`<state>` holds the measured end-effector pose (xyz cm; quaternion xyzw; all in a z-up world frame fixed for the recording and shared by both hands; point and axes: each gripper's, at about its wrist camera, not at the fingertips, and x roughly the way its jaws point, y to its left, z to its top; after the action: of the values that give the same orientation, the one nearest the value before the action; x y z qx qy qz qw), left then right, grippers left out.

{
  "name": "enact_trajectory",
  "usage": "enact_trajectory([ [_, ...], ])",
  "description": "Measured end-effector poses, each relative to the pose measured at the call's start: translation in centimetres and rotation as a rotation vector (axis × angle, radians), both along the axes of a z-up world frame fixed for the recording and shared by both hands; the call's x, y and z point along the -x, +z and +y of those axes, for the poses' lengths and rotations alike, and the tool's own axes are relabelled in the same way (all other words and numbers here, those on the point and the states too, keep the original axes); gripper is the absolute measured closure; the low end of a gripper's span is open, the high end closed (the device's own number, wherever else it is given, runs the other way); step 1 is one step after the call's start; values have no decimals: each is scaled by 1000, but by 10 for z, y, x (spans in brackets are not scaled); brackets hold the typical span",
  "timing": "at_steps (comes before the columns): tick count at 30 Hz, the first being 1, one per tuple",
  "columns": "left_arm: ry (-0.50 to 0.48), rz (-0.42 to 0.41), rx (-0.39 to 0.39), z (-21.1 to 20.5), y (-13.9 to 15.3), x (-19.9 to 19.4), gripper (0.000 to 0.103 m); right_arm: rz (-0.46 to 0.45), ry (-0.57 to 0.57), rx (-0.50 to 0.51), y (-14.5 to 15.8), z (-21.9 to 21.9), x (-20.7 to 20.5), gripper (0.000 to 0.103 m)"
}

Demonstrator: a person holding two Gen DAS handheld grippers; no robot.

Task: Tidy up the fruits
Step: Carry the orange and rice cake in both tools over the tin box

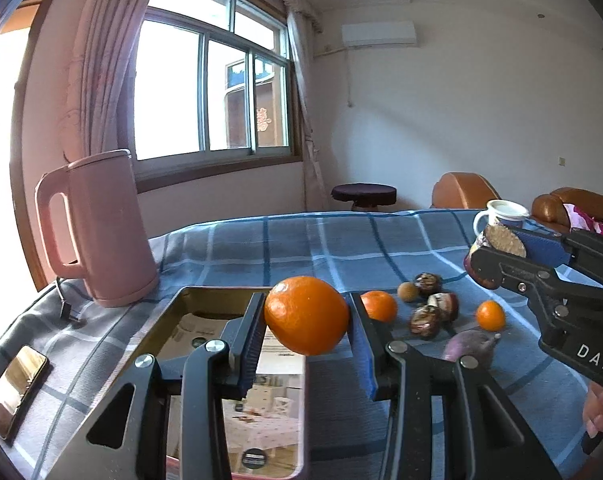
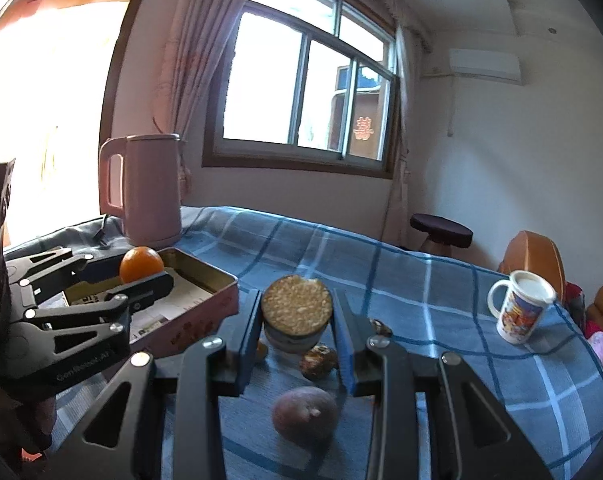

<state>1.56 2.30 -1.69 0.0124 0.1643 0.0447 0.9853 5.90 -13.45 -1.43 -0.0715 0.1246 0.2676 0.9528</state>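
My left gripper (image 1: 307, 312) is shut on a large orange (image 1: 306, 314) and holds it above the far end of an open rectangular tin (image 1: 205, 300). The right wrist view shows the same orange (image 2: 140, 265) in the left gripper (image 2: 141, 276) over the tin (image 2: 217, 292). My right gripper (image 2: 297, 312) is shut on a round item with a tan grainy face (image 2: 296, 310), held above the cloth. Loose on the blue checked cloth lie two small oranges (image 1: 379, 306) (image 1: 490, 315), several brown fruits (image 1: 423, 322) and a purple fruit (image 2: 304, 412).
A pink kettle (image 1: 97, 228) stands at the table's far left behind the tin, its cord beside it. A phone (image 1: 17, 388) lies near the left edge. A printed mug (image 2: 521, 308) stands at the far right. Orange chairs and a dark stool (image 2: 441, 230) are beyond the table.
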Motion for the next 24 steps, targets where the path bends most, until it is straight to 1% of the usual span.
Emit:
enact_trajectory([
  [7, 35, 23, 5, 20, -2, -5, 61, 14, 54, 25, 5, 24, -8, 66],
  [19, 91, 87, -15, 51, -4, -17, 61, 51, 135, 78, 16, 66, -27, 66],
  [24, 109, 114, -22, 67, -7, -22, 61, 75, 167, 94, 15, 81, -36, 66],
])
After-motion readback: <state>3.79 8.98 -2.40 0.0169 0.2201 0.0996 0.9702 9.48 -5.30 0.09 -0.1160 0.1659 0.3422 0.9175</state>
